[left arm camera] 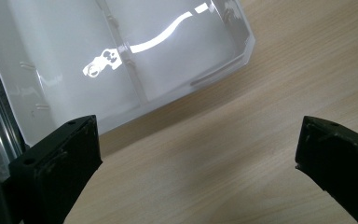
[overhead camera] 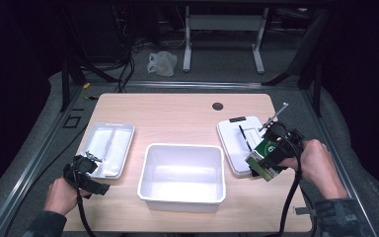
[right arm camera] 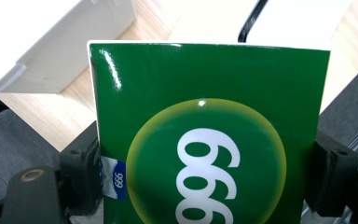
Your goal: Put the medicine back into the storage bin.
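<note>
Dark room w/ grey carpet and desk legs at the back; up front a light wood desk (overhead camera: 177, 116) under the high view. Centre of it, a deep white bin (overhead camera: 182, 177). To its left a shallow white divided tray (overhead camera: 107, 148), to its right a flat white tray (overhead camera: 237, 143) w/ a black cable lying on it. Left claw (overhead camera: 93, 158) sits at the near corner of the divided tray, left hand (overhead camera: 61, 195) behind it near the desk's front edge. Right claw (overhead camera: 262, 165) is held above the near edge of the flat tray, right hand (overhead camera: 313, 163) gripping it from the right; a green box (overhead camera: 265, 157) sits in it, tilted, just right of the bin.

Left gripper view: black jaws stand wide apart, nothing between them, bare wood below. Divided tray (left arm camera: 74, 70) lies just ahead, centre rib visible, a bright light reflection across it.

Right gripper view: green box (right arm camera: 205, 140) held between both jaws, pads pressing on its left and right edges. Glossy face w/ a yellow-rimmed circle and white "666" print, small blue label at the lower left edge. Behind it the bin's corner (right arm camera: 65, 51) at upper left and the flat tray (right arm camera: 298, 23) w/ the black cable at top.
</note>
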Tool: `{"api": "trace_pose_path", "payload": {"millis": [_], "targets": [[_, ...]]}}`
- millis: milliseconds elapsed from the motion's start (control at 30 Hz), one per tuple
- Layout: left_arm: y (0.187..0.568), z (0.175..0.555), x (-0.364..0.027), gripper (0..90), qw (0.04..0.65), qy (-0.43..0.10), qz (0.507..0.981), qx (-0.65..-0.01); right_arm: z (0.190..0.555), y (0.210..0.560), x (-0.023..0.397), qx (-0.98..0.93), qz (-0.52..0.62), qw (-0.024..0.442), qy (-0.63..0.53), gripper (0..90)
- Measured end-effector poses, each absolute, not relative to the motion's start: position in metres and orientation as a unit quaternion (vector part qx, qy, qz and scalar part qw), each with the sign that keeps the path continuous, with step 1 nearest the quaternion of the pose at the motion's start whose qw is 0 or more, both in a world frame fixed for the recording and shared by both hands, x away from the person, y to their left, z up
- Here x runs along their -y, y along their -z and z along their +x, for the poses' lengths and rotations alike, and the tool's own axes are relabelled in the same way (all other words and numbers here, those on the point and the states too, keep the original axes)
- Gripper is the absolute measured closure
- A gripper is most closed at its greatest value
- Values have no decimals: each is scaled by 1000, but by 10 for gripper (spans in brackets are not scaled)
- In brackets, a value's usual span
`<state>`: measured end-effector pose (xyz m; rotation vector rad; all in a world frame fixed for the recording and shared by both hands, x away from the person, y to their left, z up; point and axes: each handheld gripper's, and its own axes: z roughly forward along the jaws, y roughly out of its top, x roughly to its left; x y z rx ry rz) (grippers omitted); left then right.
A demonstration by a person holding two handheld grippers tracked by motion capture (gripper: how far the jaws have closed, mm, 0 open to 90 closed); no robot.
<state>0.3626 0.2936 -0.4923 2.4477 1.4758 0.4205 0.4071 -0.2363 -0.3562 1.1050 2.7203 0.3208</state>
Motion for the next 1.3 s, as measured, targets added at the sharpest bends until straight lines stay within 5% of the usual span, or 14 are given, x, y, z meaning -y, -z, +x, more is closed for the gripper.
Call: {"api": "trace_pose_path", "payload": {"millis": [733, 1300], "targets": [[493, 364, -293, 1, 129, -139, 843, -504, 419, 306, 146, -967, 200, 89, -129, 175], [492, 364, -294, 1, 129, -139, 843, -503, 416, 329, 71, -988, 76, 61, -117, 174]]}}
